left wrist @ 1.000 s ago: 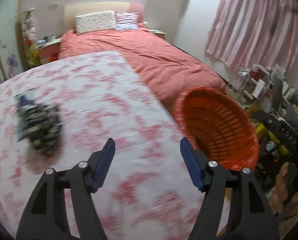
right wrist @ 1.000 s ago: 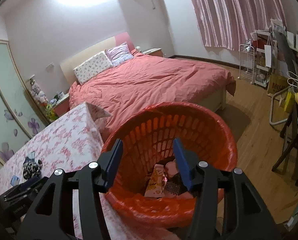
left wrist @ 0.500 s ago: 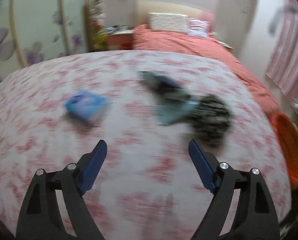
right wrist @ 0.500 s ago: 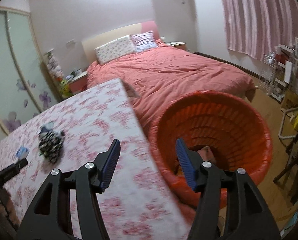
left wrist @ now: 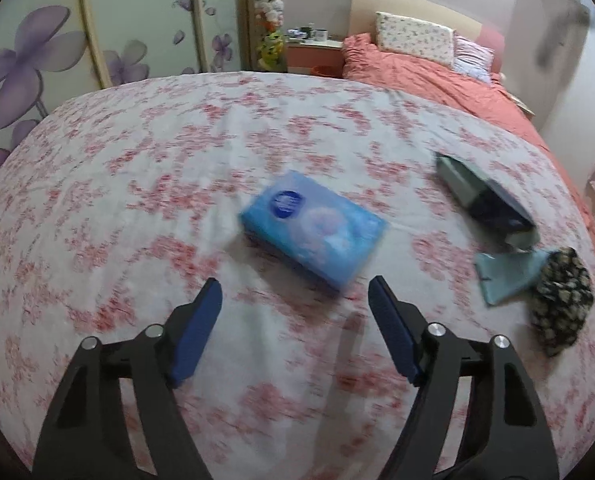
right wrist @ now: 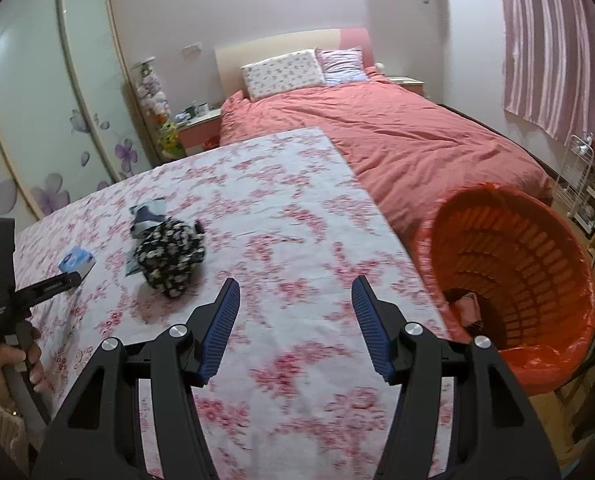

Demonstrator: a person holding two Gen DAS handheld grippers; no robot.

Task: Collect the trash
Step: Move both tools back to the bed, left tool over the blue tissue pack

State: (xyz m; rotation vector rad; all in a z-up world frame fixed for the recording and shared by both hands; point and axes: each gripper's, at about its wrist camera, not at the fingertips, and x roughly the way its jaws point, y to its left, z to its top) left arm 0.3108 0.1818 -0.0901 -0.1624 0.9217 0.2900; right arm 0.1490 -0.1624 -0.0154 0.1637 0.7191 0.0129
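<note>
Basket (right wrist: 537, 280) holds scraps; left claw (left wrist: 295, 304) closing on nothing, right claw (right wrist: 295, 300) wide, empty.

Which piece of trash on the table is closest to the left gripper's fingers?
The blue tissue pack, lying flat just ahead of the left gripper, whose fingers are closing with nothing between them. The grey-green wrapper and black patterned bag sit off to the right.

blue pack (left wrist: 312, 232) flat on table, dark floral wad (left wrist: 562, 300) beside torn teal wrapper (left wrist: 485, 200), orange basket (right wrist: 509, 280) off table edge
</note>
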